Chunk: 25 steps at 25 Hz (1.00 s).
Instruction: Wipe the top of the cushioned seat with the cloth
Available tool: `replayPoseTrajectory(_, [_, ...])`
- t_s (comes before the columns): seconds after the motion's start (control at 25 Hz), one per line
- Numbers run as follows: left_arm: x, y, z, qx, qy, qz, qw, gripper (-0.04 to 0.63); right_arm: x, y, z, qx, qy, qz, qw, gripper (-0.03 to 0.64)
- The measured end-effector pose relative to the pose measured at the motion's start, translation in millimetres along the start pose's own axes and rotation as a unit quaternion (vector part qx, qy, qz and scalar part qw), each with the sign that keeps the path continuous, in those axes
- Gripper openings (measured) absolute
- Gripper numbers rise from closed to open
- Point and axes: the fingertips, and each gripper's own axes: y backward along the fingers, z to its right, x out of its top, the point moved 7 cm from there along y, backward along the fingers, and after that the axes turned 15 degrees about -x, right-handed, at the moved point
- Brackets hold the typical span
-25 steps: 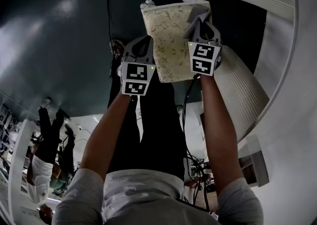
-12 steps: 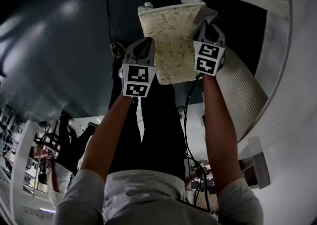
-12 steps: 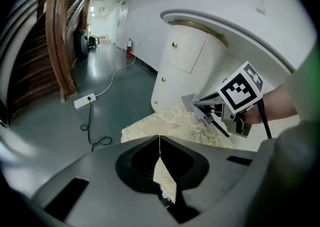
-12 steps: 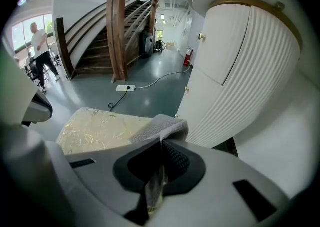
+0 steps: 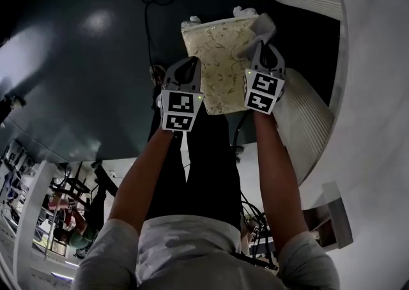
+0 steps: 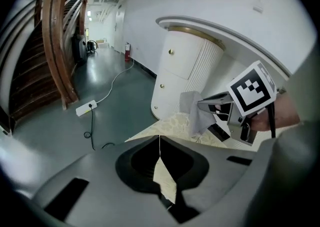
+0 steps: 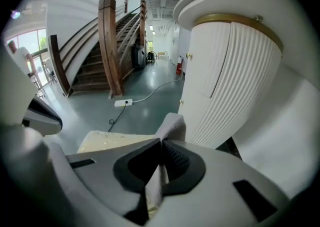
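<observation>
seat (image 5: pixel 217 52): cream cushion top with a leaf pattern; stood on a dark green floor (image 5: pixel 83 71), just beside the cabinet.
cloth (image 5: pixel 263 27): grey, bunched; lay at the seat's far right corner, draped onto the top.
right tool (image 5: pixel 264 49): jaws clamped on the cloth, fabric standing out past the tips; held over the seat's right edge.
left tool (image 5: pixel 189 62): jaws pressed together, nothing between them; held at the seat's left edge, contact with the cushion not discernible.
cabinet (image 5: pixel 300 116): white, fluted front, gold trim.
power strip (image 6: pixel 86 107): white, corded; lay on the floor, well apart from the seat.
staircase (image 7: pixel 110 46): wooden, beyond the power strip.
</observation>
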Motion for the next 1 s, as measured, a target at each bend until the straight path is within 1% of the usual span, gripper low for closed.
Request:
replayPoseTrajectory(0.2, [10,1,11,-0.010,-0.027,-0.003,0.9996,0.017,-4,27,-16,0.033,-0.023,0.015,0.999,0.014])
replayPoseTrajectory(0.36, [43,21,26,-0.020,-0.046,0.011,0.9987,0.017,15,60,-14,0.055,-0.025,0.028,0.998,0.014])
replayPoseTrajectory(0.48, [72,39,28,-0.035,-0.067,0.024,0.9968,0.017,37,85,-15,0.052,-0.033,0.035,0.998,0.014])
replayPoseTrajectory(0.6, [96,48,27,-0.066,-0.082,0.026,0.9941,0.017,57,110,-11,0.028,-0.062,0.035,0.997,0.014])
replayPoseTrajectory(0.68, [112,51,28,-0.090,-0.099,0.025,0.9906,0.017,66,122,-6,-0.001,-0.089,0.031,0.996,0.014])
replayPoseTrajectory(0.8, [124,68,26,-0.126,-0.125,0.019,0.9839,0.017,76,143,-11,-0.048,-0.140,0.020,0.989,0.014])
replayPoseTrajectory(0.88, [129,84,21,-0.152,-0.144,0.007,0.9779,0.017,80,163,-19,-0.080,-0.170,0.015,0.982,0.014])
replayPoseTrajectory(1.0, [137,104,16,-0.191,-0.186,-0.012,0.9638,0.017,88,191,-29,-0.124,-0.216,0.018,0.968,0.014])
